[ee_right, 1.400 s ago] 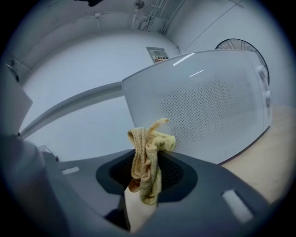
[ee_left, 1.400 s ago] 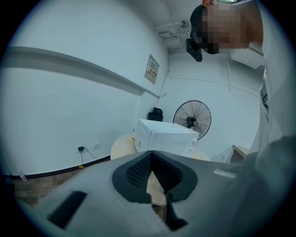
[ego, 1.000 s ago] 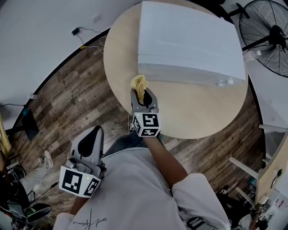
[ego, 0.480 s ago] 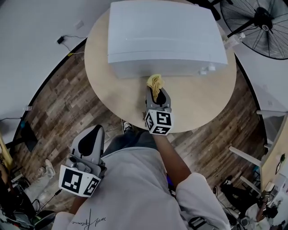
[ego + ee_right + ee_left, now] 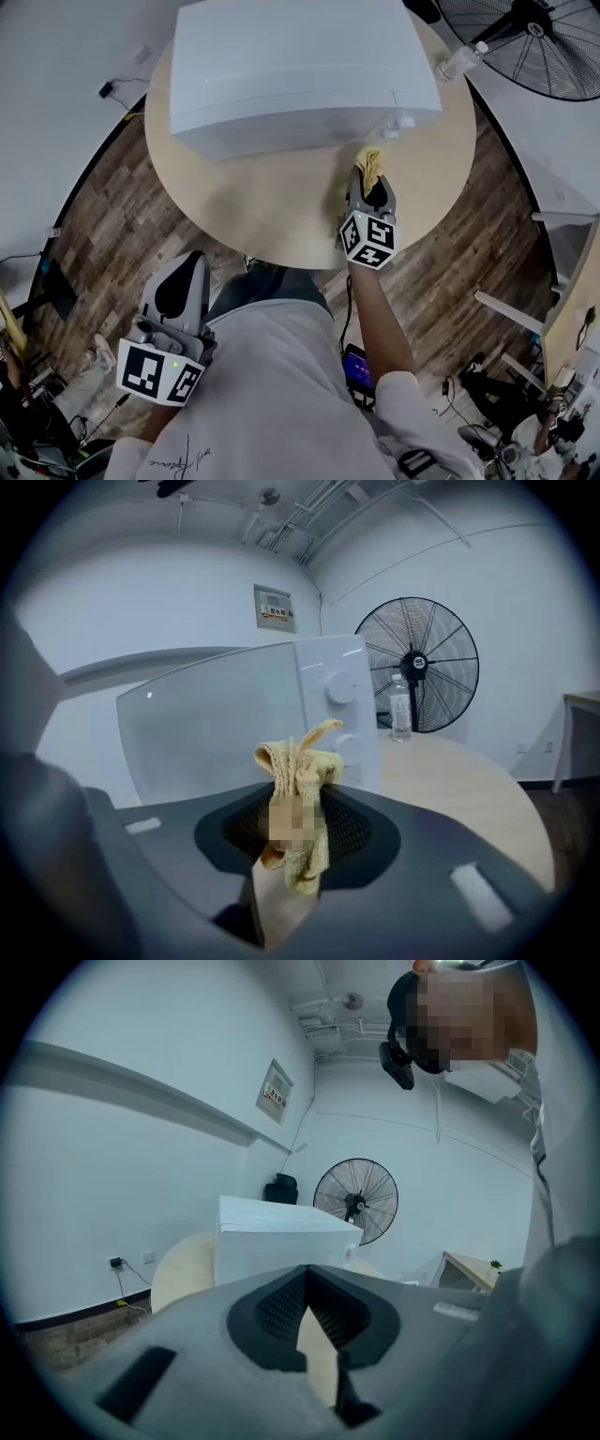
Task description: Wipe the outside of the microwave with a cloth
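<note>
Cloth (image 5: 298, 761) of yellow colour, crumpled into a bunch, was pinched between the jaws of the right gripper (image 5: 371, 185), and its loose end stood up above them. We held this gripper over the round wooden table (image 5: 281, 220), pointing at the front of the white microwave (image 5: 291, 66), at the right end where the two knobs (image 5: 341, 688) are. In the right gripper view the cloth was just before the lower knob, but we could not tell whether it touched the panel. The microwave stood on the table with its door closed. Behind it, near the far edge of the table, we saw a clear bottle (image 5: 400, 711), and beyond that a black standing fan (image 5: 417, 663). The left gripper (image 5: 181, 281) was low at our left side, well apart from the table, over the dark wood floor (image 5: 103, 216). Its jaws were drawn together at the tips and nothing was between them; in the left gripper view they pointed toward the side of the microwave from far off. Our right arm (image 5: 380, 319) was stretched forward to the table.
</note>
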